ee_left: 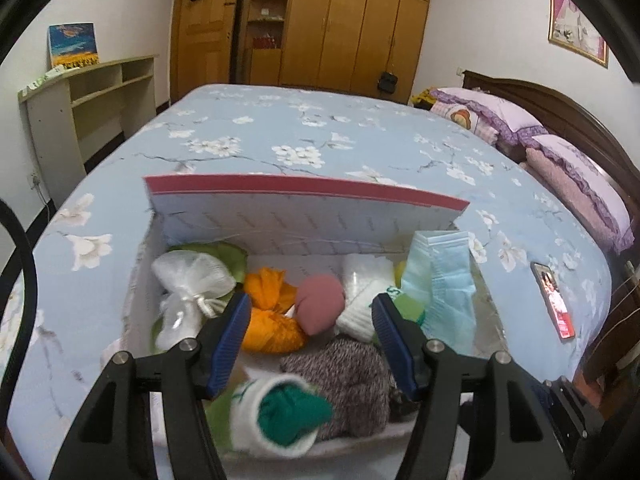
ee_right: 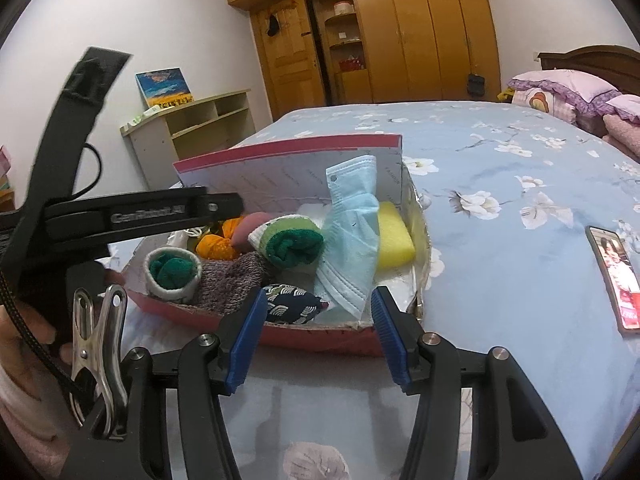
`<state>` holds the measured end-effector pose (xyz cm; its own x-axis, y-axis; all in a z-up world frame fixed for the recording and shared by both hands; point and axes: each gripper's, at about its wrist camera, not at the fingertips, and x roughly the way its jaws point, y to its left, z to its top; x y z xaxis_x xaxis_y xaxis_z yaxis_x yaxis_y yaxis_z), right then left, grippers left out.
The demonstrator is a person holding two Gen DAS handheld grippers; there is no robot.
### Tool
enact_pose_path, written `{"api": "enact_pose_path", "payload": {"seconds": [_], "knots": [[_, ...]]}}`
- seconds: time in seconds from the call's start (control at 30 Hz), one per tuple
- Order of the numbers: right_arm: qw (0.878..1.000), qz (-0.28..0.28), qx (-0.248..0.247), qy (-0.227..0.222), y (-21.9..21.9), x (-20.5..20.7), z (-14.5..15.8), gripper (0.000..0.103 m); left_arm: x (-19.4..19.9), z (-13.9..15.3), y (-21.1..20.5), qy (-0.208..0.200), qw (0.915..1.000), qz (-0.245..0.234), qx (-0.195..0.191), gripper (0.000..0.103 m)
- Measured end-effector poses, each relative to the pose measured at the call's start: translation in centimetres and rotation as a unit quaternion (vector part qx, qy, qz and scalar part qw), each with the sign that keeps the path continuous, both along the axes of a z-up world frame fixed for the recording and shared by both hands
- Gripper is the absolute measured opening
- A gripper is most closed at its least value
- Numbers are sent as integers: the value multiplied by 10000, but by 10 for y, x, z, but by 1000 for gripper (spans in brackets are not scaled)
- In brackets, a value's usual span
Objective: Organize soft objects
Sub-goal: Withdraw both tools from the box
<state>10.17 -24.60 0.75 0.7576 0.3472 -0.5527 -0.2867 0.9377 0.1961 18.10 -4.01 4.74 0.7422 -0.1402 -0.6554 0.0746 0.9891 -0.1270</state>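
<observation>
Hovering over the box [ee_left: 304, 216] on the bed [ee_left: 280, 136], the left gripper [ee_left: 308, 316] stands open and empty, partly hiding the white pouch [ee_left: 192, 280], orange bundle [ee_left: 268, 320] and grey sock [ee_left: 340, 372]. Further right, the right gripper [ee_right: 318, 312] gapes empty before the mask [ee_right: 352, 236], which half covers the sponge [ee_right: 394, 240].

Left gripper [ee_left: 310, 312] open above a red-rimmed box [ee_left: 304, 188] on a floral bed [ee_left: 320, 136], inside it a white mesh pouch [ee_left: 192, 280], orange bundle [ee_left: 268, 320], pink ball [ee_left: 320, 304], grey knit [ee_left: 344, 384], blue face masks [ee_left: 444, 280], green-and-white rolled sock [ee_left: 280, 412], phone [ee_left: 554, 300] lying right of the box
</observation>
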Motion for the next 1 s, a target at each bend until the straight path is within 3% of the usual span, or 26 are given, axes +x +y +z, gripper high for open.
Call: {"api": "enact_pose_path", "payload": {"seconds": [0.43,0.8,1.0], "knots": [[10000,15,33,-89,2,-27,7,56,-62,3,20,-69,9995,295,89,67],[9998,171,-112,-68,13,-55,2,56,-117,-15,26,-14,9986,461,265,67],[9992,254,-246,188,19,-53,-13,56,-131,-36,24,152,9982,444,381,67]]}}
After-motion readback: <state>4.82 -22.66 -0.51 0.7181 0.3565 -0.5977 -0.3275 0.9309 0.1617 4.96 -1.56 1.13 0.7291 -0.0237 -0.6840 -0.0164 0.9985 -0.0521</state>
